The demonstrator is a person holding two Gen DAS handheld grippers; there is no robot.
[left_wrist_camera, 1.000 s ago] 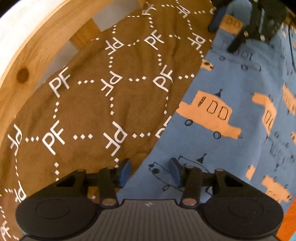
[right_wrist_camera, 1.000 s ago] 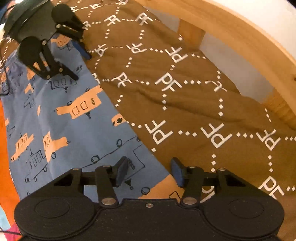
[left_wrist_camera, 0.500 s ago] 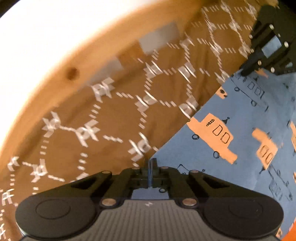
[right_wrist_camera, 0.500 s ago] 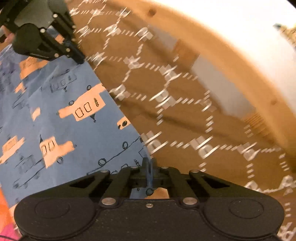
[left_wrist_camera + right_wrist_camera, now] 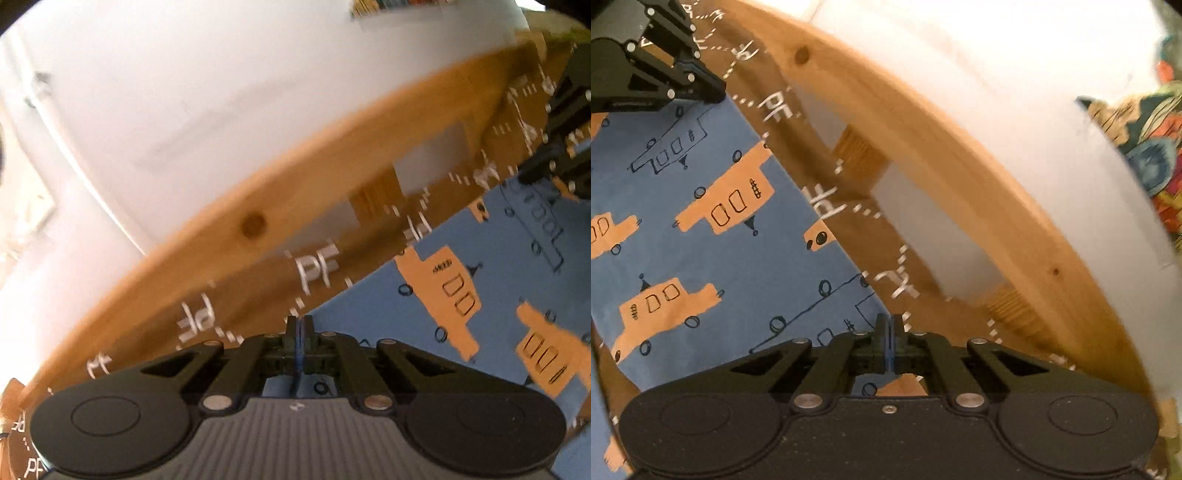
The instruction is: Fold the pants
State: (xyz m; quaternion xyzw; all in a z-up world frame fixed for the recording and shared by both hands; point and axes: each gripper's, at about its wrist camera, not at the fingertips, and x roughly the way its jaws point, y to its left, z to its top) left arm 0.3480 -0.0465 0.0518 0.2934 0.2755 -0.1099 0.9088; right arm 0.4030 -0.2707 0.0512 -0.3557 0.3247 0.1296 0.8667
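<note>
Behind everything runs a white wall (image 5: 221,92), and below it the pine bed rail (image 5: 255,221) now sweeps through both views, where a second ago the cameras looked down on bedding alone. The brown blanket (image 5: 317,269) printed with white "PF" hexagons has shrunk to a blurred band from 8 to 2 o'clock in the left wrist view. So both grippers have tipped up and risen, which I read as the lift that begins a fold.

The pants (image 5: 701,229), blue with orange cars, hang as a taut sheet from 7 to 11 o'clock in the right wrist view and from 2 to 5 o'clock in the left.

The left gripper (image 5: 300,325) has gone from spread to clenched, its jaws pinching the pants' edge at 6 o'clock. The right gripper (image 5: 889,325) has done the same at the other corner of that edge. A second ago the cloth lay flat between open jaws; now it is held at two points, ready to be carried over.
</note>
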